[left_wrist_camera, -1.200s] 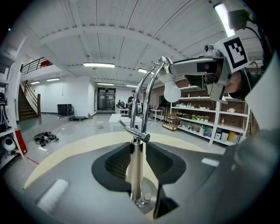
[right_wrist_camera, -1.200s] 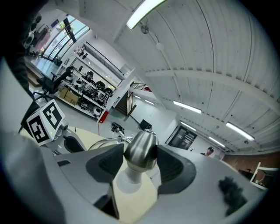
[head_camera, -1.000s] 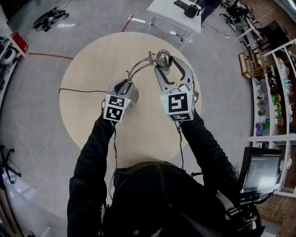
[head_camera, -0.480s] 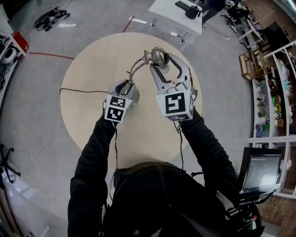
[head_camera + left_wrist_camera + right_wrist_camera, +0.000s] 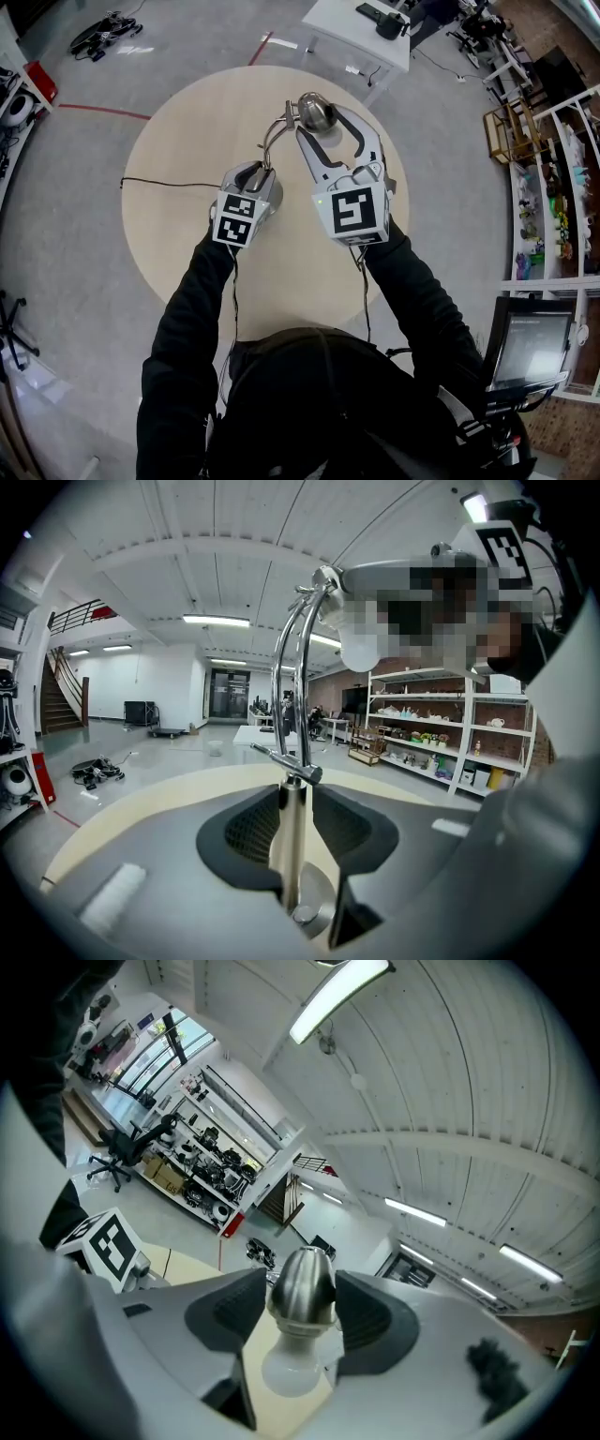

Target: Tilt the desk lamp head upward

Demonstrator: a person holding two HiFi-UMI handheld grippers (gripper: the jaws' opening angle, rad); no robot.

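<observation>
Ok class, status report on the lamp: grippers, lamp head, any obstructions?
Left gripper shut on lamp stem. Right gripper shut on lamp head. Nothing blocks the head; cord trails across table.

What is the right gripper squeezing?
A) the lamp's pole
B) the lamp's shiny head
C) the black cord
B: in the right gripper view, the right gripper has its jaws pressed on both sides of the lamp head, and the white bulb pokes out of it.

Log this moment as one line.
left gripper: shut on lamp stem | right gripper: shut on lamp head | bulb: exposed below head | lamp: standing on round table
</observation>
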